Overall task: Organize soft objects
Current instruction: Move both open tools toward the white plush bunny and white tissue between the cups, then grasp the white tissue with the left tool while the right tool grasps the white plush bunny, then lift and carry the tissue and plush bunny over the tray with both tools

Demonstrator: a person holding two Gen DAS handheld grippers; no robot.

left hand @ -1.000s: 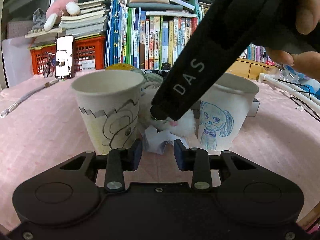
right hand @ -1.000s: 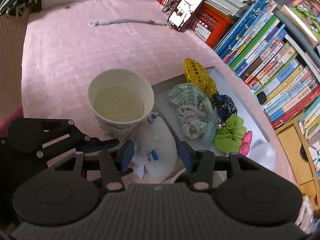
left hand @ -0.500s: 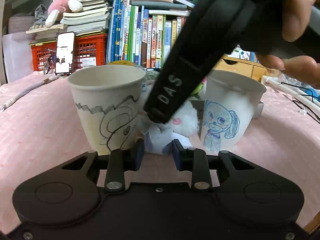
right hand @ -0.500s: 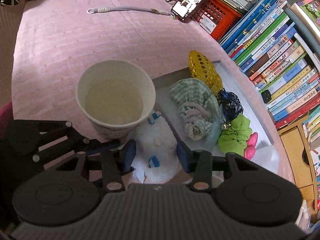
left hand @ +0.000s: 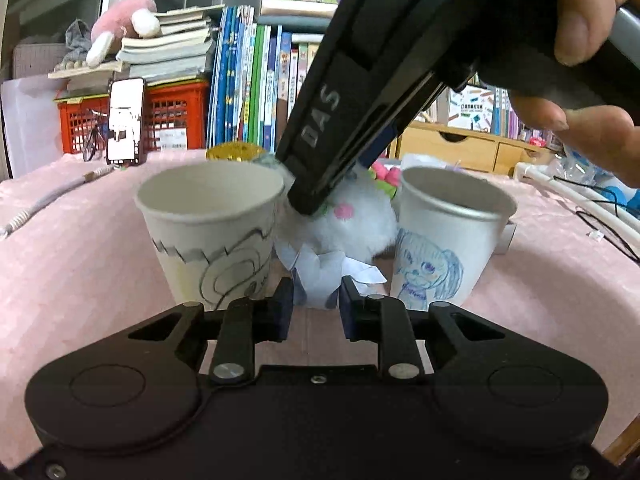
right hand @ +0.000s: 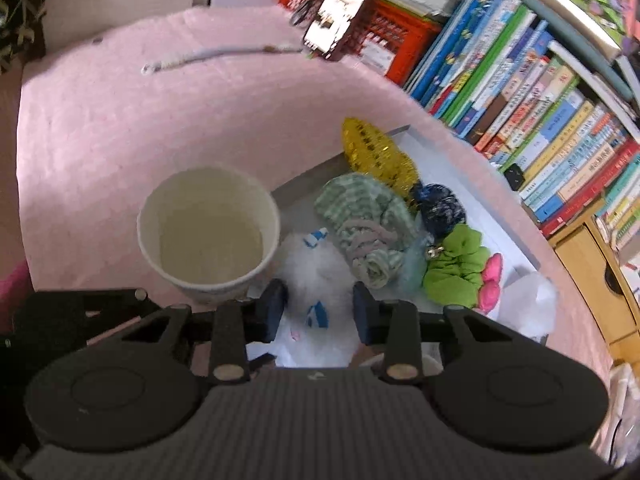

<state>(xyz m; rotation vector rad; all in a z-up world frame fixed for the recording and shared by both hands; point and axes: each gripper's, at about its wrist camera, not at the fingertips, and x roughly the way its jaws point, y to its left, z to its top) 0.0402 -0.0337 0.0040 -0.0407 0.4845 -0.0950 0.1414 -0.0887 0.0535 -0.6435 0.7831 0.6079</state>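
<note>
Two paper cups stand on the pink cloth surface (right hand: 100,128), and the sorting looks like it has only just begun. The white paper cup with a grey swirl drawing (left hand: 210,232) is empty inside, as the right wrist view shows. The white paper cup with a blue dog drawing (left hand: 444,244) stands well apart from it; its inside cannot be seen. Between the cups sits the fluffy white soft toy with a pink spot and a pale blue paper-like skirt (left hand: 348,220). The right hand-held gripper (right hand: 319,310) has just been closing around the toy's fluffy body, and its pads now squeeze the fluff from above. The left hand-held gripper (left hand: 316,307) has just been closing too; the toy's pale blue skirt is between its pads, but whether they pinch it cannot be told. Most things are not sorted yet. The shallow grey tray (right hand: 492,216) behind the cups holds a shiny gold pouch (right hand: 372,152), a green striped cloth roll (right hand: 360,208), a dark blue scrunchie (right hand: 440,208), a bright green scrunchie (right hand: 456,264) and a small pink piece (right hand: 490,284).
</note>
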